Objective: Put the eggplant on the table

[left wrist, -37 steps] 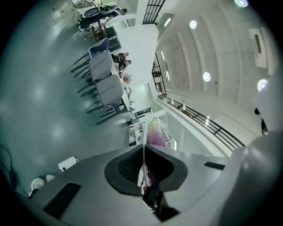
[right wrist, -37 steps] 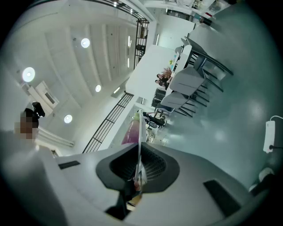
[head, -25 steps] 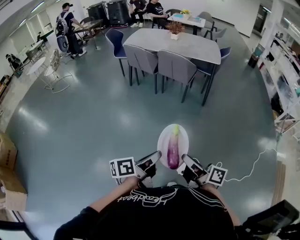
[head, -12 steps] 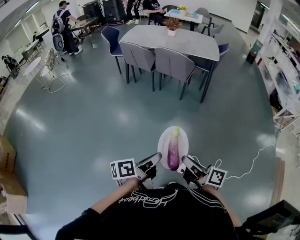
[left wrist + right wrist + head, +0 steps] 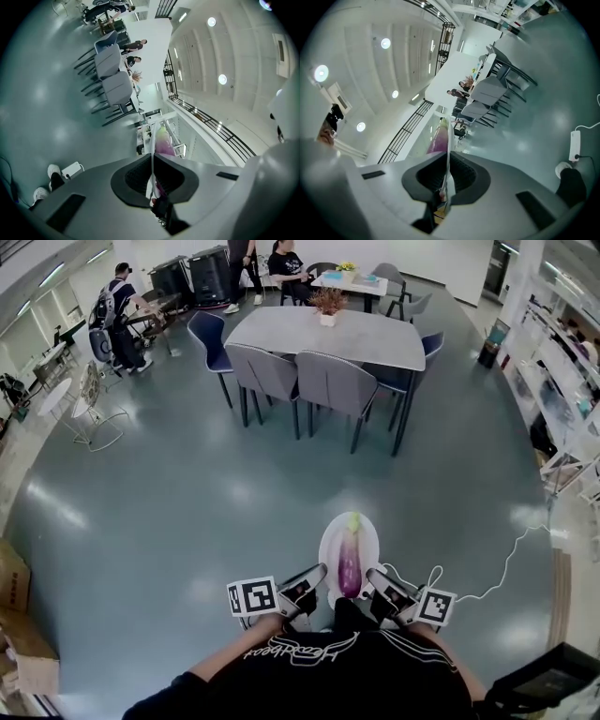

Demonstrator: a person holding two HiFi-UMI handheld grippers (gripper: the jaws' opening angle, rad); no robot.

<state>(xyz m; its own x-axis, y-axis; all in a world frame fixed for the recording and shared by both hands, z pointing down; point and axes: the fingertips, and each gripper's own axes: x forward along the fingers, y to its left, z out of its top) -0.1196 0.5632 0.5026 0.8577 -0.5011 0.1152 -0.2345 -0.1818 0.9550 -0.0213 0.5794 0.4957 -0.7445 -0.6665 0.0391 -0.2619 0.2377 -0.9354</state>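
Observation:
A purple eggplant [image 5: 350, 561] with a green stem lies lengthwise on a white plate [image 5: 330, 542], carried above the floor just in front of the person's chest. My left gripper [image 5: 314, 575] is shut on the plate's near left rim and my right gripper [image 5: 377, 577] on its near right rim. In the left gripper view the plate's edge [image 5: 152, 154] runs as a thin line between the pads of my left gripper [image 5: 152, 176], with the eggplant [image 5: 163, 143] beyond. The right gripper view shows the plate's rim [image 5: 448, 140] pinched in my right gripper [image 5: 447, 176]. The grey table [image 5: 328, 334] stands far ahead.
Grey chairs [image 5: 333, 385] line the table's near side, and a blue chair [image 5: 206, 334] stands at its left end. A potted plant [image 5: 327, 301] sits on the table. People stand and sit at the back. A white cable [image 5: 497, 577] crosses the floor at right; cardboard boxes [image 5: 19, 615] stand at left.
The table and chairs have slid left in the head view. The plate and both grippers sit slightly lower in the picture. Both grips on the plate are unchanged.

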